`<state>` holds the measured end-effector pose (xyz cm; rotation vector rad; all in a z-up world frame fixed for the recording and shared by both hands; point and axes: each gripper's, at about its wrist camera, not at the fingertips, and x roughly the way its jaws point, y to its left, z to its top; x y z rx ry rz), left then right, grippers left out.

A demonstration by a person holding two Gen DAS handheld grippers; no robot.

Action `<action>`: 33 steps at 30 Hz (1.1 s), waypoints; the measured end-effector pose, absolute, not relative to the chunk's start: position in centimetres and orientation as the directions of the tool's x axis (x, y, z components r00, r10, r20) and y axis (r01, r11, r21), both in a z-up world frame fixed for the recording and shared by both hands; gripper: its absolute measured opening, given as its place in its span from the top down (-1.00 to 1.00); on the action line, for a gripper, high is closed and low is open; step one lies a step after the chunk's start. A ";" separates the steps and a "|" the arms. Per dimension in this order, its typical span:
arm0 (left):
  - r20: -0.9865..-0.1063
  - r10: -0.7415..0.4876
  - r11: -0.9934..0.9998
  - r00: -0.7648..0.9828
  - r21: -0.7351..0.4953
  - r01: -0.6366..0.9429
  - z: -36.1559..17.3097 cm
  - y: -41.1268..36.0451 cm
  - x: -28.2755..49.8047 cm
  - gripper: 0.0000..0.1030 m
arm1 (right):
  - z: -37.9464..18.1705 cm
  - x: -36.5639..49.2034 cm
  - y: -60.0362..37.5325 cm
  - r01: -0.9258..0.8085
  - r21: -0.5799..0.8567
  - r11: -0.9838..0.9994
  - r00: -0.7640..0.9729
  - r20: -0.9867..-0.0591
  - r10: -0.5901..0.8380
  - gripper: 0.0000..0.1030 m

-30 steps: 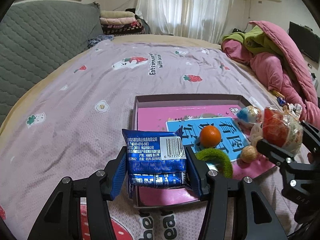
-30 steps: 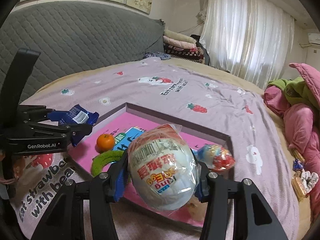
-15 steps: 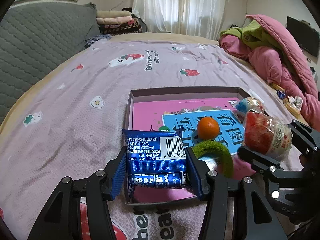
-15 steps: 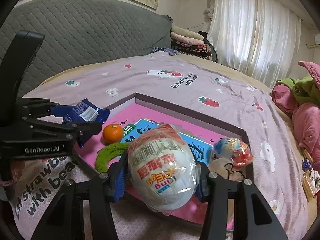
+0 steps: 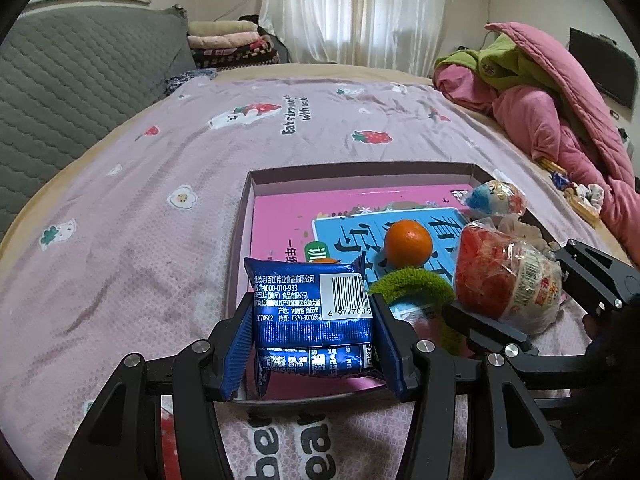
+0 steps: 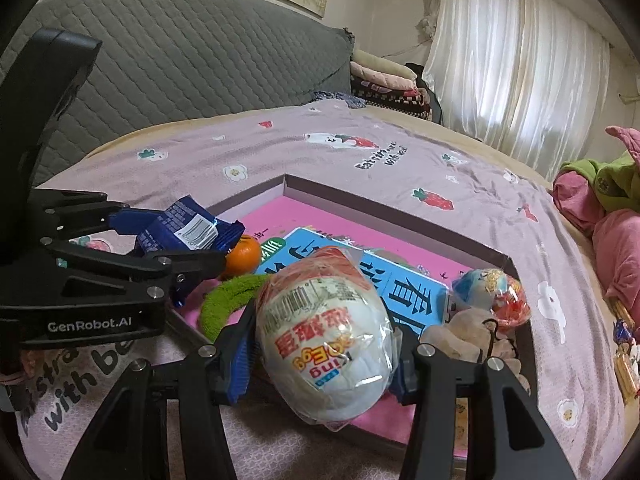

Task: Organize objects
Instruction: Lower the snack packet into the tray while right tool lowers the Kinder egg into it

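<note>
The wrapped toy egg (image 6: 326, 350), white and red under crinkled film, has sunk closer to the pink-floored box (image 6: 400, 216) since a second ago, so its drop looks near. The right gripper (image 6: 324, 364) clamps it, lower centre. At left, the left gripper (image 5: 310, 334) pinches a blue snack packet (image 5: 308, 300) over the box's near corner.

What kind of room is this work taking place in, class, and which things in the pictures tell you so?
Most likely a bedroom. The work is done on a bed sheet printed with strawberries, a grey quilted headboard stands behind it, and a heap of pink bedding lies at one side near a curtained window.
</note>
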<state>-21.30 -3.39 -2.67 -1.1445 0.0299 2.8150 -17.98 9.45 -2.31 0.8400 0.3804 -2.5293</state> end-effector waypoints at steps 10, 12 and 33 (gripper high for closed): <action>-0.712 0.080 -0.996 -0.698 -0.024 -0.090 -3.6 -3.3 -21.9 -0.10 | -2.7 -18.4 9.7 0.476 -0.107 -0.873 -0.712 -0.629 -0.311 -0.03; -0.713 0.080 -0.996 -0.697 -0.026 -0.087 -3.8 -3.3 -22.0 -0.10 | -2.8 -18.5 9.8 0.474 -0.105 -0.874 -0.712 -0.630 -0.310 -0.04; -0.708 0.079 -0.996 -0.701 -0.026 -0.086 -3.8 -3.2 -21.9 -0.13 | -2.6 -18.6 10.0 0.462 -0.097 -0.882 -0.716 -0.627 -0.306 -0.12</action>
